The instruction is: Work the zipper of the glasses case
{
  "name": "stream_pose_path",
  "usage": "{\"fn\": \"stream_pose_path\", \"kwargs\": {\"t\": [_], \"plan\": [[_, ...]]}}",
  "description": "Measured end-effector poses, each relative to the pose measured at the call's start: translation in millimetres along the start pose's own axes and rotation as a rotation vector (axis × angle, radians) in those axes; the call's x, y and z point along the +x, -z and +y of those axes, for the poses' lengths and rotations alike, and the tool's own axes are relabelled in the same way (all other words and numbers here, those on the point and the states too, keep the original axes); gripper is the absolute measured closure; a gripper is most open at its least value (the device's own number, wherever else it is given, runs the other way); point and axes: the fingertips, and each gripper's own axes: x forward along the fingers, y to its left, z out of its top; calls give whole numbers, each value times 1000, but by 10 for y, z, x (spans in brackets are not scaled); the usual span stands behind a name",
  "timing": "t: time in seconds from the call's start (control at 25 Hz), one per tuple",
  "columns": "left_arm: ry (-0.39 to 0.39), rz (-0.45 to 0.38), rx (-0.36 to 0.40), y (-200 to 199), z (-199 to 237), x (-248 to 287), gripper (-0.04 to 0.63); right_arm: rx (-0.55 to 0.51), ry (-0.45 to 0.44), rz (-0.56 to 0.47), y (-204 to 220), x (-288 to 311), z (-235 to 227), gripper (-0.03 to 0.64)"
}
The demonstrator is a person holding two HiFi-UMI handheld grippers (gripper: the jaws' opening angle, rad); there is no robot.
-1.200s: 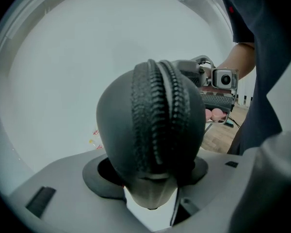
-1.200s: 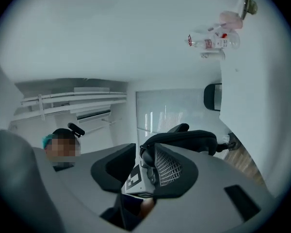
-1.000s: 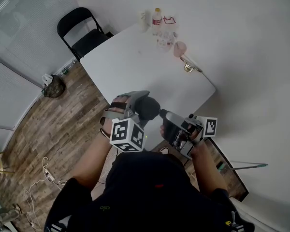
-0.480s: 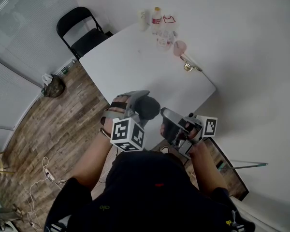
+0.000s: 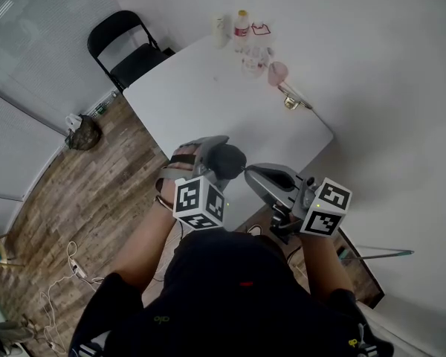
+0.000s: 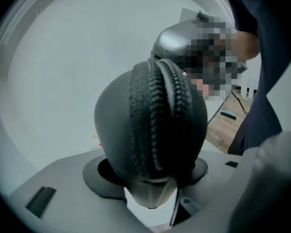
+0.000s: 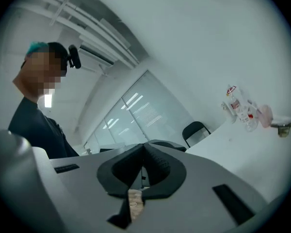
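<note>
1. The glasses case (image 5: 227, 160) is not lying on the table (image 5: 208, 88). It is held in the air over the table's near edge, in front of the person.
2. The left gripper (image 5: 210, 162) clamps one end of the case. Its fingers stand wide, because the round body of the case fills the space between them.
3. The right gripper (image 5: 251, 173) has its tip just beside the free end of the case. Its fingers have just been closing and now meet. In the right gripper view nothing shows between them, and I cannot tell if a thin pull tab is pinched there.
4. The case seems to be a dark, matte, rounded shell. I judge it light, rather stiff and not fragile, but its curved sides could turn or slide in a grip when the zipper resists.
5. The zipper (image 6: 155, 115) runs along the middle ridge and has coarse teeth. The best hold is probably across the two broad sides, clear of this track, as the left fingers do now.
6. The pull tab must be small, so it needs a fingertip pinch and a pull along the track.
</note>
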Motion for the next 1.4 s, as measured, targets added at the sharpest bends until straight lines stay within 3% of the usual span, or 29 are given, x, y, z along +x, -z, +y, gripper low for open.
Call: {"fn": "stream_pose_path", "kwargs": {"t": [0.16,0.52,0.84,0.92,1.04,1.16,1.4], "plan": [[15,17,0,7,-21,10,322,-136,27,68,28,31,67,597],[54,76,25,65,-111,67,322,-311,37,248,243,215,159,597],[63,101,16,144,-159,112,322,-330,30,316,333,252,110,595],[78,54,-64,111,-164,102,322,-357,27,272,288,258,133,595],[84,-68,-252,-5,-74,7,322,-441,38,194,118,214,198,594],[33,-168,-401,-64,141,-98,322,-479,87,109,-120,67,132,594],[-113,-340,-588,-69,656,-406,322,-463,384,-59,-419,-384,-438,596]]}}
